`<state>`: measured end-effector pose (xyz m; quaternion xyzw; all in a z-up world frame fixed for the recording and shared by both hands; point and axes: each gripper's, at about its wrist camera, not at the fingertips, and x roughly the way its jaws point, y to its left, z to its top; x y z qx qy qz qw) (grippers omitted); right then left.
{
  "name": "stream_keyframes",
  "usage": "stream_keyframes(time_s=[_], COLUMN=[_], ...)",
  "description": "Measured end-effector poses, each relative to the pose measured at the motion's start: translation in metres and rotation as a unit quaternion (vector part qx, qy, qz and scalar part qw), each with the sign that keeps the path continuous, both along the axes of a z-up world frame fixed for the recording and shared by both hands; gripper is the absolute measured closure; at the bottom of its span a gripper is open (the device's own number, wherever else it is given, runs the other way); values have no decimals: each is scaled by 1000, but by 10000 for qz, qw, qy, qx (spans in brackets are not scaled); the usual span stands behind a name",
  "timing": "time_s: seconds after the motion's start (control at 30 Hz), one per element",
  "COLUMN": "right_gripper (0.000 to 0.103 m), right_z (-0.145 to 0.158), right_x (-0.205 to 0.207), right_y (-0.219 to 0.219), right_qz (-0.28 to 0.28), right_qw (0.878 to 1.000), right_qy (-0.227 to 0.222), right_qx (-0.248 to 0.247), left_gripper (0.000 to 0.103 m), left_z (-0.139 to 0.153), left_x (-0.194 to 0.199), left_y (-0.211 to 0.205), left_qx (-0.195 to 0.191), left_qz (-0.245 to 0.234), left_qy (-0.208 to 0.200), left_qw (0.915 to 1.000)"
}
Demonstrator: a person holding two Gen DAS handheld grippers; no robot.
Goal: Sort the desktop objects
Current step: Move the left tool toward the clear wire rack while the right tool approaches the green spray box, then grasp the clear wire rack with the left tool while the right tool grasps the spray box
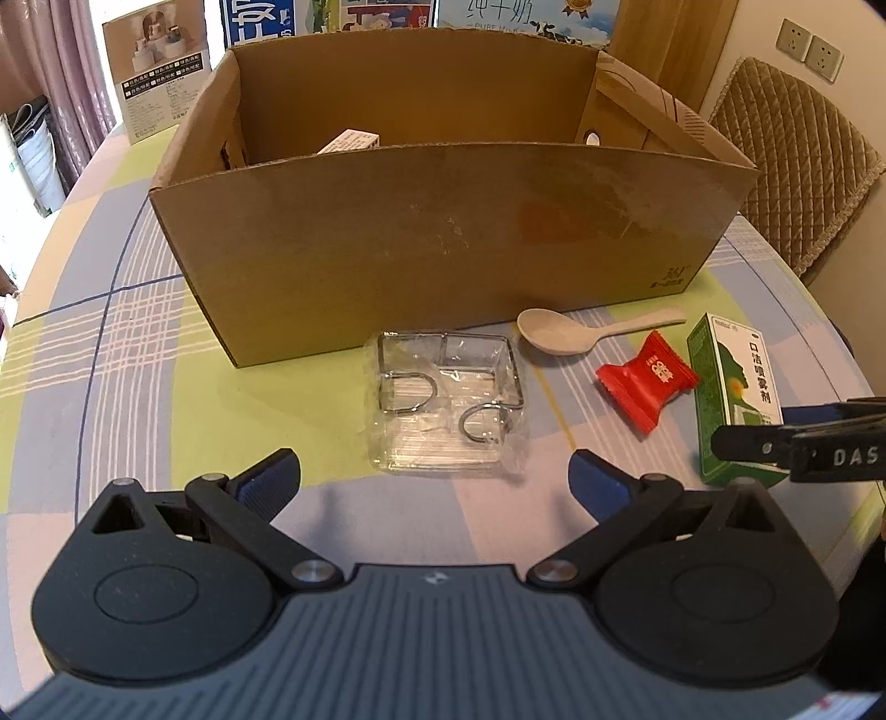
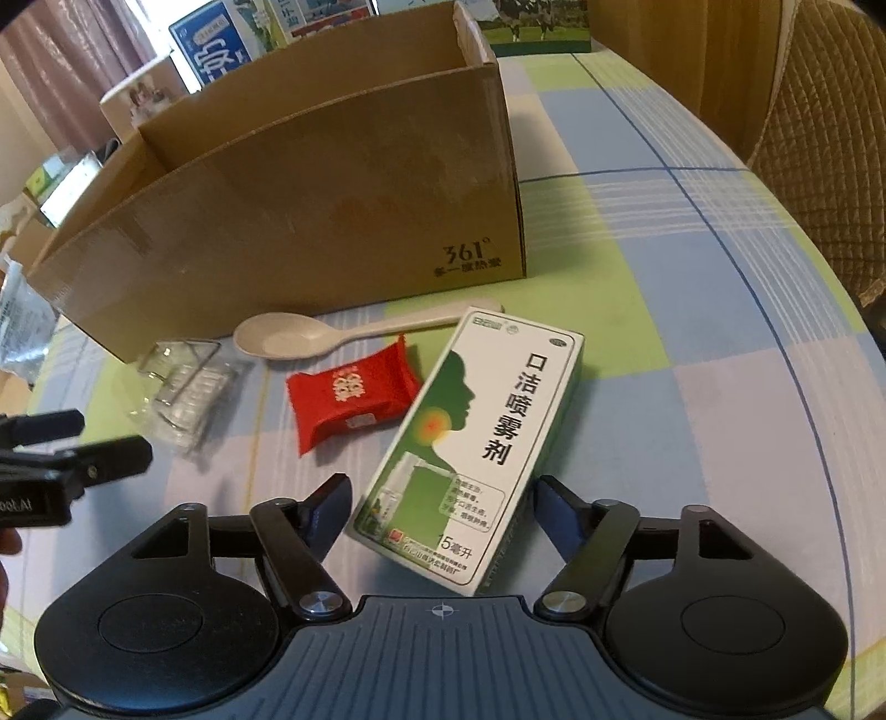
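Before the matte cardboard box (image 1: 443, 243), both grippers (image 1: 434, 479) (image 2: 443, 512) spread wide, crinkly red candy (image 2: 351, 396) between.

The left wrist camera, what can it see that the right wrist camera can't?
Only the left wrist view looks down into the cardboard box, where a small white carton lies; it also shows wall sockets.

Only the right wrist view shows the box's printed "361°" clearly, and the spray box lying between the open right gripper.

Both show the spoon, the red candy, the wire rack in clear wrap, the plaid tablecloth and the open left gripper.
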<state>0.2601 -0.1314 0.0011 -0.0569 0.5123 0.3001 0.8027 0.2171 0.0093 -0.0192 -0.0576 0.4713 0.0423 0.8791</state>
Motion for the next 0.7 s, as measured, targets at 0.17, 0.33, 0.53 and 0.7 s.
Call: stream_keyframes(time_s=[0.17, 0.33, 0.53, 0.7], right_gripper=[44, 47, 47, 46], right_z=[1, 3, 4, 3], right_x=[5, 8, 9, 10], right_y=[-7, -12, -14, -16], right_qz=[-11, 46, 120, 154], right_qw=[10000, 9998, 9997, 9997], right_qy=[-66, -200, -219, -179], right_qx=[57, -10, -6, 18], left_gripper=[2, 2, 3, 15], left_z=[-5, -8, -13, -21], left_x=[8, 20, 39, 50], left_y=[2, 3, -2, -4], left_qx=[-5, -14, 117, 223], left_qz=[-8, -49, -220, -287], left_qy=[-22, -64, -67, 6], left_qw=[10000, 10000, 9997, 9993])
